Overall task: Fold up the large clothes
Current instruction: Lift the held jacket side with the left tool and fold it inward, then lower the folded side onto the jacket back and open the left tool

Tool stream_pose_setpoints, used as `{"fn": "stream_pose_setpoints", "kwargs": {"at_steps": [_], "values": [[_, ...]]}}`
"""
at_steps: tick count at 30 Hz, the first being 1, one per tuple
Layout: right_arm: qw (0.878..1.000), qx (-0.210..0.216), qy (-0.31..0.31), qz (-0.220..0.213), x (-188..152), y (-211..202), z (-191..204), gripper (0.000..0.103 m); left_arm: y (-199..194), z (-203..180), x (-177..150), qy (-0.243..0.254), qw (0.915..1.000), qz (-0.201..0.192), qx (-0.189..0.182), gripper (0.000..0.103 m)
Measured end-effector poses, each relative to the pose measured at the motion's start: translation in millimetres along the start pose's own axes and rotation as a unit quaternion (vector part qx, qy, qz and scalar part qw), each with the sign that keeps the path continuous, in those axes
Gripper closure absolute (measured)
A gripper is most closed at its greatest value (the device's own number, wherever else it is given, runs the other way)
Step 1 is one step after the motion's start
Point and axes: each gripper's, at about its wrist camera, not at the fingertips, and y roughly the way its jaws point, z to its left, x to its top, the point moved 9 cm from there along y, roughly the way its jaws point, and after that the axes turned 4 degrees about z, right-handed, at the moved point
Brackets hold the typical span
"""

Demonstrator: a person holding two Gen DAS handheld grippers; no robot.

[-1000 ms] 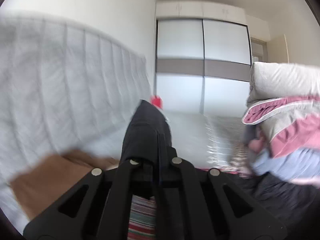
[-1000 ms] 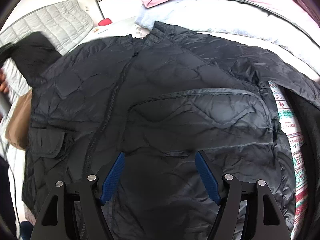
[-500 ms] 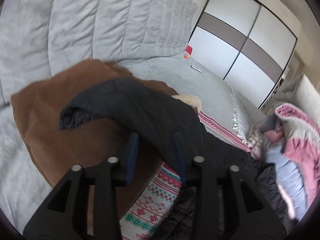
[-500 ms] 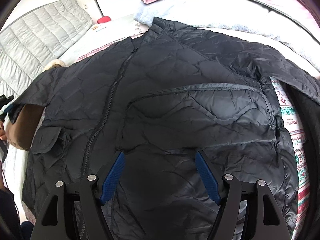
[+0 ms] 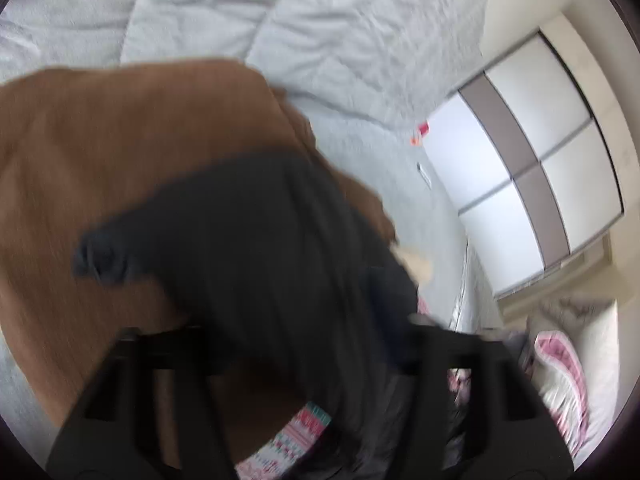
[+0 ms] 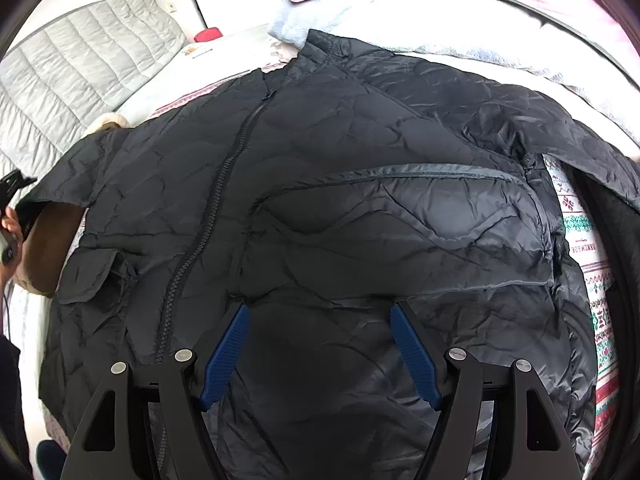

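Here the right tool (image 6: pixel 318 312), its fingers spread wide, hovers above the black quilted jacket (image 6: pixel 360 160) lying flat on the bed. The left tool (image 5: pixel 280 328) is blurred; grip unclear, a dark sleeve (image 5: pixel 240 232) draped over a brown cushion (image 5: pixel 120 140).

Your right wrist camera looks steeply down, close over the black jacket (image 6: pixel 360 200). Your left one sits low at its sleeve (image 5: pixel 260 240), facing the wardrobe (image 5: pixel 532 160); both share the jacket.
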Motion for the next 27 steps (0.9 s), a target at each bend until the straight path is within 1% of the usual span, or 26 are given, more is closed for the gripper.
{"fn": "stream_pose_setpoints", "kwargs": {"at_steps": [1,3,5,6,7,9,11,12,13,15,17,20,23,24,26,27], "values": [[1.0,-0.001,0.001,0.0,0,0,-1,0.029,-4,-3,5,-0.001,1.0,-0.009,-0.002,0.064],[1.0,0.0,0.003,0.0,1,0,-1,0.029,-14,-15,14,0.009,0.9996,-0.028,-0.004,0.065],[1.0,0.001,0.004,-0.001,2,-1,-1,0.029,-24,-35,17,0.042,0.9984,-0.037,-0.006,0.071],[1.0,0.002,0.003,-0.001,2,-1,0,0.029,-30,-51,15,0.068,0.9967,-0.042,-0.01,0.076],[1.0,0.002,0.003,0.0,2,0,0,0.029,-34,-59,14,0.081,0.9956,-0.043,-0.014,0.081],[1.0,0.002,0.005,0.0,2,0,-1,0.029,-41,-74,8,0.091,0.9945,-0.037,-0.035,0.085],[1.0,0.005,0.011,0.0,2,-1,-4,0.029,-44,-75,5,0.075,0.9953,-0.025,-0.056,0.086],[1.0,0.007,0.014,-0.001,2,-2,-6,0.029,-46,-74,4,0.072,0.9954,-0.023,-0.059,0.087],[1.0,0.01,0.019,-0.002,3,-3,-8,0.029,-50,-74,4,0.077,0.9951,-0.024,-0.057,0.091],[1.0,0.011,0.026,-0.005,4,-5,-12,0.029,-61,-73,6,0.101,0.9926,-0.045,-0.05,0.091],[0.999,0.012,0.029,-0.007,5,-6,-12,0.029,-66,-79,11,0.122,0.9892,-0.063,-0.051,0.092],[1.0,0.015,0.025,-0.007,4,-6,-8,0.029,-68,-94,12,0.15,0.9842,-0.075,-0.057,0.095],[1.0,0.015,0.023,-0.004,4,-4,-6,0.029,-72,-129,-10,0.202,0.973,-0.087,-0.071,0.095],[1.0,0.014,0.024,-0.003,4,-3,-7,0.029,-76,-148,-27,0.235,0.9643,-0.093,-0.08,0.095],[0.999,0.013,0.031,-0.003,5,-3,-11,0.029,-81,-176,-57,0.282,0.9496,-0.098,-0.096,0.095],[0.999,0.013,0.035,-0.003,5,-3,-12,0.029,-85,-196,-84,0.316,0.9375,-0.095,-0.112,0.095]]}}
